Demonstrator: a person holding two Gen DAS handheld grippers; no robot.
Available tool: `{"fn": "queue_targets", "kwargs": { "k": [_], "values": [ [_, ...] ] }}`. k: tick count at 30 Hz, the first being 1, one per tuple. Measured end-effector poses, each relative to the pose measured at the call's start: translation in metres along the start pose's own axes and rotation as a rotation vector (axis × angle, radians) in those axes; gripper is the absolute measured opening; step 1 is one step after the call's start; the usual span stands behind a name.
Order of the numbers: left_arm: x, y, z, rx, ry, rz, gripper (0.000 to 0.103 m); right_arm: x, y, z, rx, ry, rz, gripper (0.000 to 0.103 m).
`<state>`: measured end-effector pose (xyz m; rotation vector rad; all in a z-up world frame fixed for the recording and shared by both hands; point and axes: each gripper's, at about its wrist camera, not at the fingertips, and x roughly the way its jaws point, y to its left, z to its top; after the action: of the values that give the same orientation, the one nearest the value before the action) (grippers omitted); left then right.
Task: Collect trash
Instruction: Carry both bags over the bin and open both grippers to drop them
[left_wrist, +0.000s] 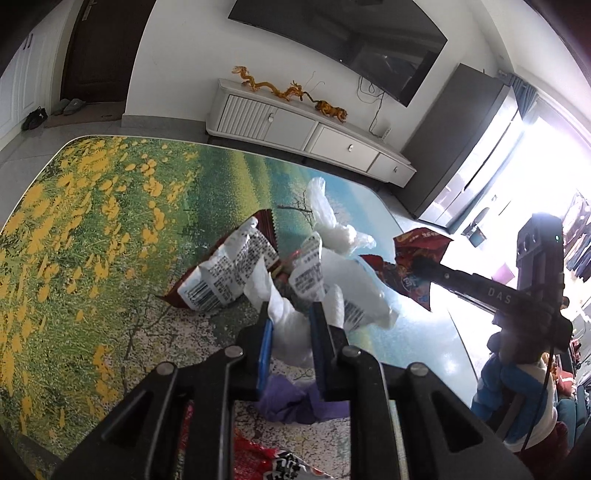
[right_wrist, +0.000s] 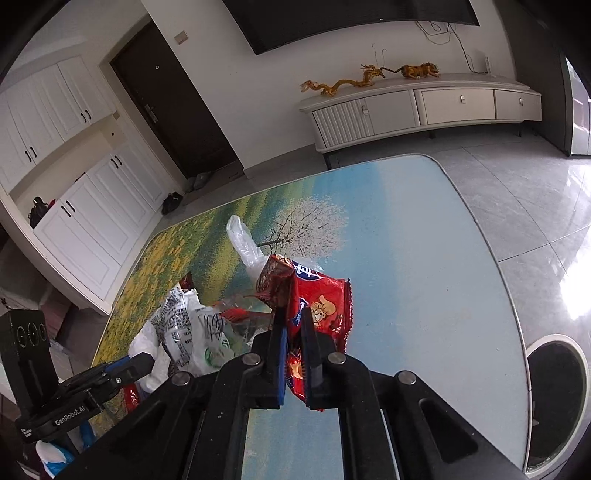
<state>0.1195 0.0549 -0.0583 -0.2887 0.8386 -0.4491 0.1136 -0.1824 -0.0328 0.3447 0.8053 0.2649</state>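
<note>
My left gripper (left_wrist: 290, 314) is shut on a white plastic bag (left_wrist: 291, 332) that holds wrappers, over the picture-topped table (left_wrist: 92, 221). A brown and white snack wrapper (left_wrist: 225, 273) lies beside the bag. My right gripper (right_wrist: 293, 317) is shut on a red snack wrapper (right_wrist: 325, 306) and holds it above the table (right_wrist: 406, 277), just right of the bag (right_wrist: 192, 332). The right gripper also shows in the left wrist view (left_wrist: 424, 267), with the red wrapper (left_wrist: 417, 258) in it. The left gripper shows at the lower left of the right wrist view (right_wrist: 142, 363).
A crumpled purple piece (left_wrist: 295, 402) and another red wrapper (left_wrist: 266, 461) lie under my left gripper. A round dark bin (right_wrist: 557, 398) stands on the floor at the table's right. A white TV cabinet (right_wrist: 417, 107) stands against the far wall.
</note>
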Motion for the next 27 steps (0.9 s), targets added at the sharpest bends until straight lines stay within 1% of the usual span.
{"fn": "queue_targets", "kwargs": {
  "k": [6, 10, 15, 19, 23, 27],
  "values": [
    [-0.034, -0.019, 0.012, 0.001, -0.082, -0.018, 0.018, -0.055, 0.021, 0.014, -0.019, -0.104, 0.030, 0.006],
    [-0.064, -0.035, 0.028, 0.020, -0.151, -0.027, 0.018, -0.101, 0.039, 0.029, -0.037, -0.181, 0.057, 0.006],
    [-0.104, -0.061, 0.047, 0.055, -0.239, -0.044, 0.018, -0.160, 0.067, 0.047, -0.088, -0.282, 0.065, 0.006],
    [-0.130, -0.085, 0.057, 0.080, -0.293, -0.072, 0.018, -0.199, 0.085, 0.051, -0.117, -0.353, 0.078, 0.006],
    [-0.141, -0.111, 0.059, 0.094, -0.312, -0.107, 0.018, -0.222, 0.082, 0.043, -0.102, -0.386, 0.098, 0.006],
    [-0.136, -0.140, 0.059, 0.119, -0.302, -0.132, 0.018, -0.229, 0.064, 0.033, -0.061, -0.388, 0.085, 0.006]
  ]
}}
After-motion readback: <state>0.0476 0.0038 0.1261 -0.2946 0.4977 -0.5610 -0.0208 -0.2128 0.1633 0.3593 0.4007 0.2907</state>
